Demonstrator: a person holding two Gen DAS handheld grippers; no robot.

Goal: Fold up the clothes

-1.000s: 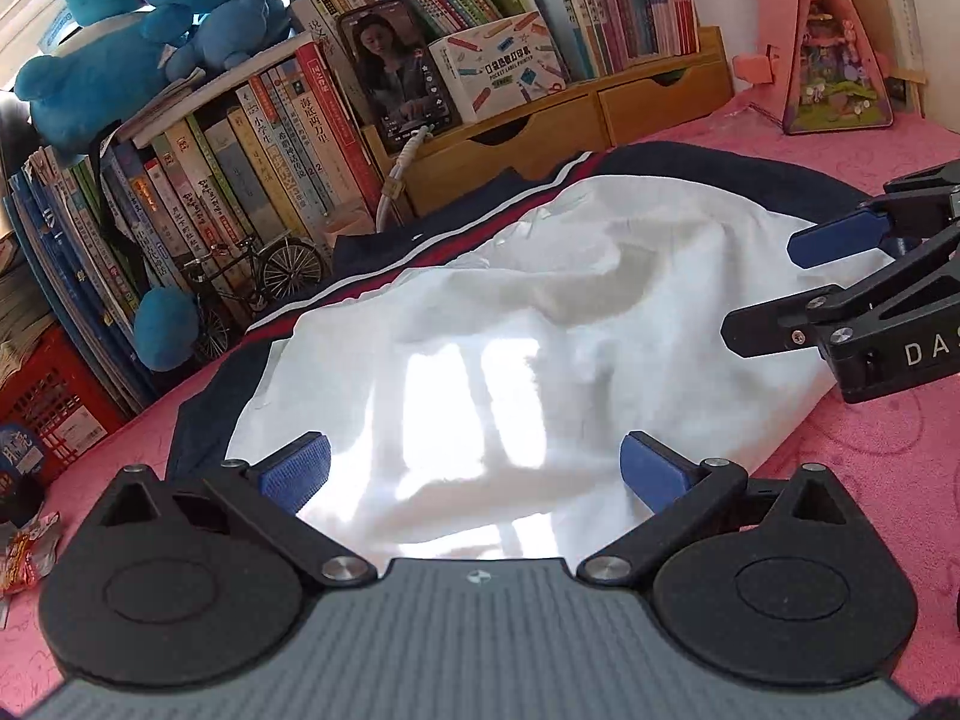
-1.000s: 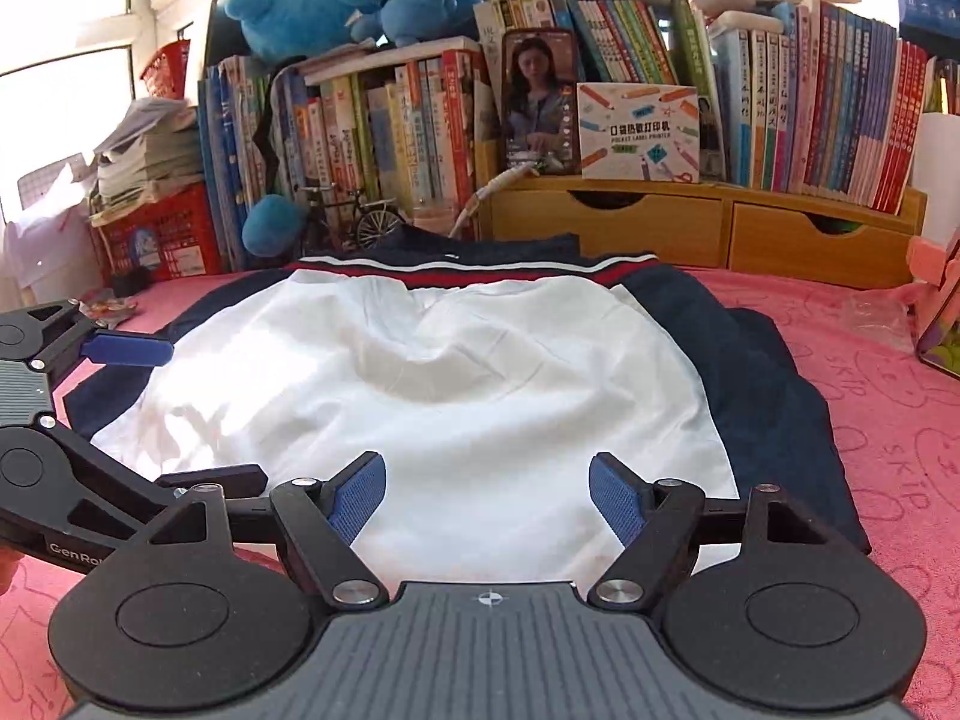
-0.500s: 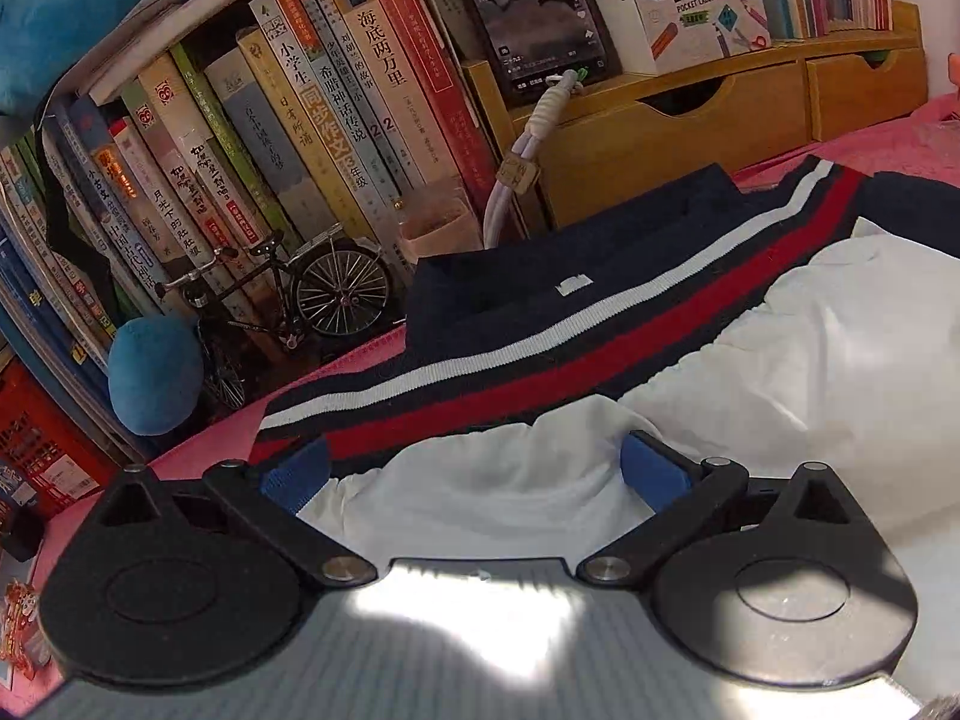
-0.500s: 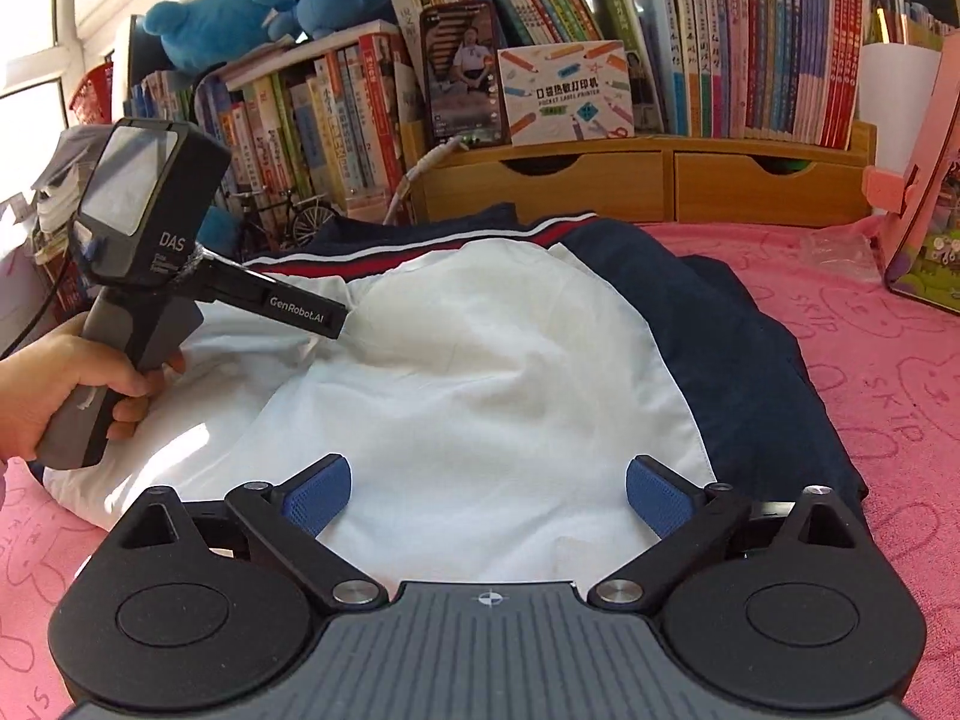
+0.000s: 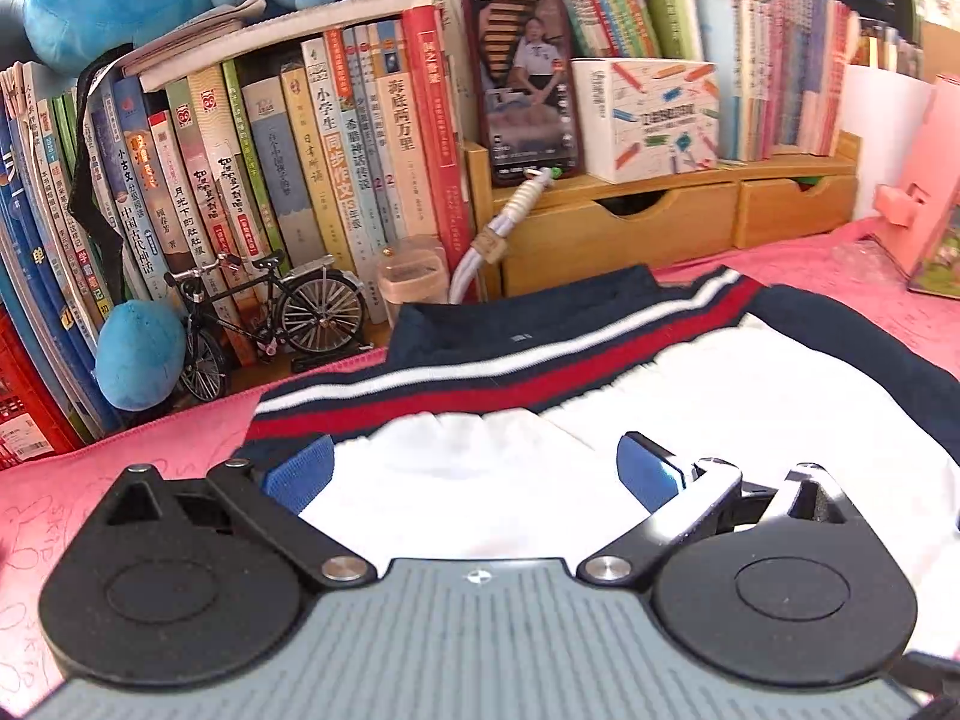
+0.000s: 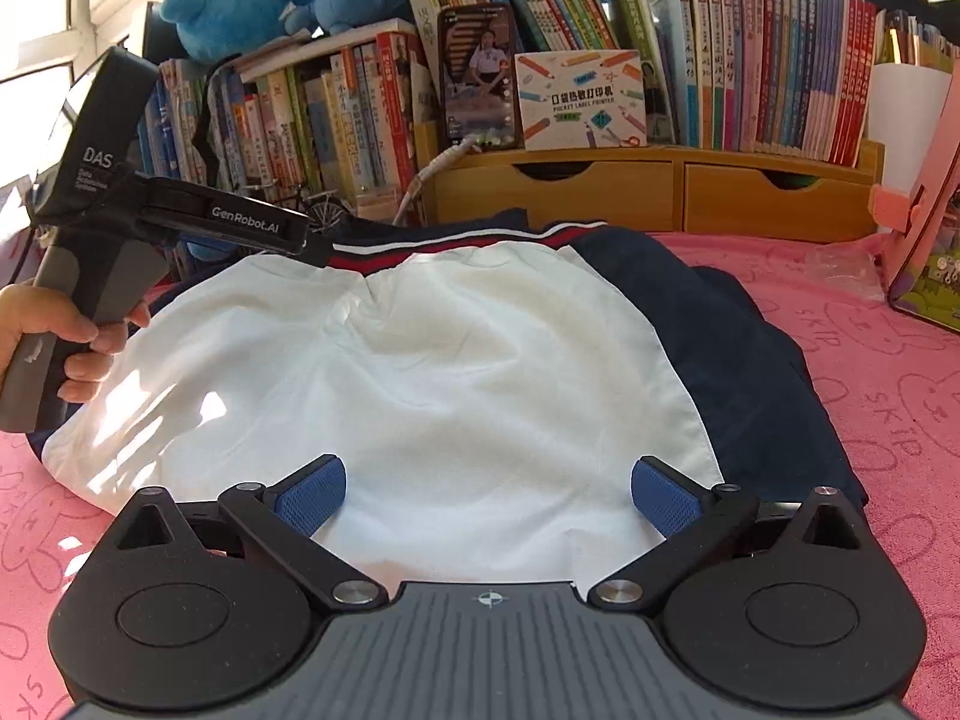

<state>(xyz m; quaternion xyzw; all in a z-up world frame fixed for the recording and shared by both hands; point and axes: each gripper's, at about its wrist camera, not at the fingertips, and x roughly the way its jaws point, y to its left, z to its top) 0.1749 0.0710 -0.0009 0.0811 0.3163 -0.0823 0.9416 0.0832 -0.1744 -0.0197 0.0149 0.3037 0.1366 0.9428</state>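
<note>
A white and navy garment [image 6: 450, 360] lies folded on the pink cloth [image 6: 870, 390], its red, white and navy striped band [image 5: 480, 372] at the far edge. My left gripper [image 5: 474, 468] is open above the white fabric just short of that band, with nothing between its pads. In the right wrist view a hand [image 6: 48, 336] holds the left gripper [image 6: 315, 252] at the garment's far left corner. My right gripper [image 6: 489, 495] hovers over the near white edge; its jaws are opening wide and no cloth is pinched between them.
Rows of books and blue plush toys [image 6: 240, 18] fill the back. A wooden drawer unit [image 6: 660, 192] with a phone [image 5: 531, 72] and a label-printer box stands behind the garment. A model bicycle [image 5: 270, 318] is at the far left, a pink box [image 6: 924, 240] at the right.
My left gripper has travelled from the near side over the white fabric to the striped band at the far left. The right gripper's jaws have spread wider and it has stayed in place.
</note>
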